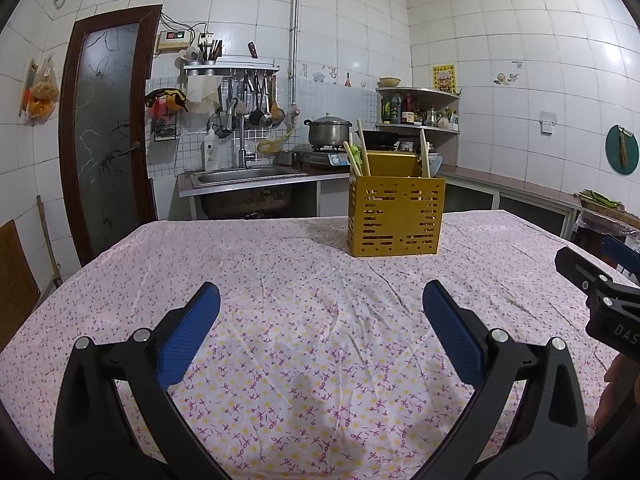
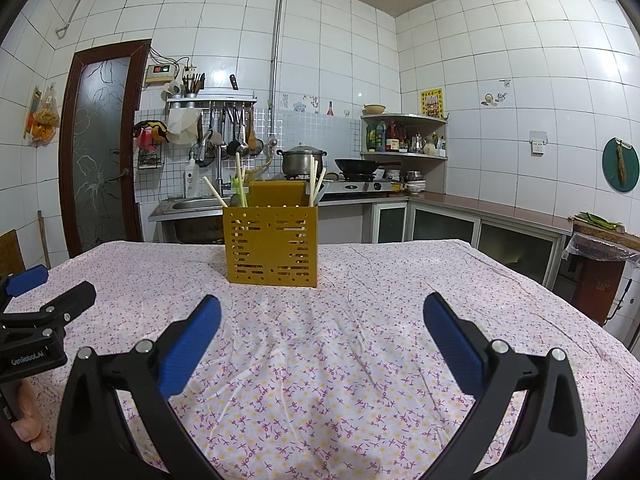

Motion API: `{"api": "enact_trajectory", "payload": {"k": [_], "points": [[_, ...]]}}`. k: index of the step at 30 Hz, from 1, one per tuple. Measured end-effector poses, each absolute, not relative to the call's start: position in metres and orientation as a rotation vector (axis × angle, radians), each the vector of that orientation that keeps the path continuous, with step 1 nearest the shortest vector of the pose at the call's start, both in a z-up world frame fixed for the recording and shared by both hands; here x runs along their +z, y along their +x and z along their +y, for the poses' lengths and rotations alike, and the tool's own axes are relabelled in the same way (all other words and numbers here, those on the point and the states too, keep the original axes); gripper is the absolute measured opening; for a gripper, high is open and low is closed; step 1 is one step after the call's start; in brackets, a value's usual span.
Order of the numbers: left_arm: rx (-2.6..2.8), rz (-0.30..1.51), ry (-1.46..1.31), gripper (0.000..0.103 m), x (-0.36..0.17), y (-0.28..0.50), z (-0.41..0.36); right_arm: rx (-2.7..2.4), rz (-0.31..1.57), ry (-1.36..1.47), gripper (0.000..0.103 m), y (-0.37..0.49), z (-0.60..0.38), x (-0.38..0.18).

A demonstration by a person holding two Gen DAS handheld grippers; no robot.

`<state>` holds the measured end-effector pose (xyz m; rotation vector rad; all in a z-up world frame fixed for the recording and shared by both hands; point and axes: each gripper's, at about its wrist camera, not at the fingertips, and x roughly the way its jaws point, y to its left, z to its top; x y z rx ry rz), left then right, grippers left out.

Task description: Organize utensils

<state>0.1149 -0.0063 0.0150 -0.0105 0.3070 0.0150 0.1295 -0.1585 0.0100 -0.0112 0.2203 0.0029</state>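
Left wrist view: left tongs (image 1: pixel 321 304) spread wide, empty, above the counter (image 1: pixel 280 280). Yellow caddy (image 1: pixel 396 216) upright at far middle, utensils (image 1: pixel 358 152) inside. Right tongs (image 2: pixel 322 316) likewise spread, empty.

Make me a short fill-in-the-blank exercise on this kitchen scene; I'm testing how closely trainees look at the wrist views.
1. The utensils stand in a perforated holder coloured ____.
2. The jaws of the left gripper and the right gripper are both ____.
3. The holder stands on a tablecloth with a ____ print.
4. On the stove at the back sits a metal pot with its ____ on.

Missing words: yellow; open; floral; lid
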Motion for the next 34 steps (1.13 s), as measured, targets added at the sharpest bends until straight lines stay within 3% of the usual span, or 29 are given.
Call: {"api": "enact_trajectory", "payload": {"k": [34], "points": [[0.021,0.289,0.000,0.098,0.0172,0.1118,-0.0093,0.004,0.221,-0.013,0.099,0.1294,-0.1592,0.0104]]}}
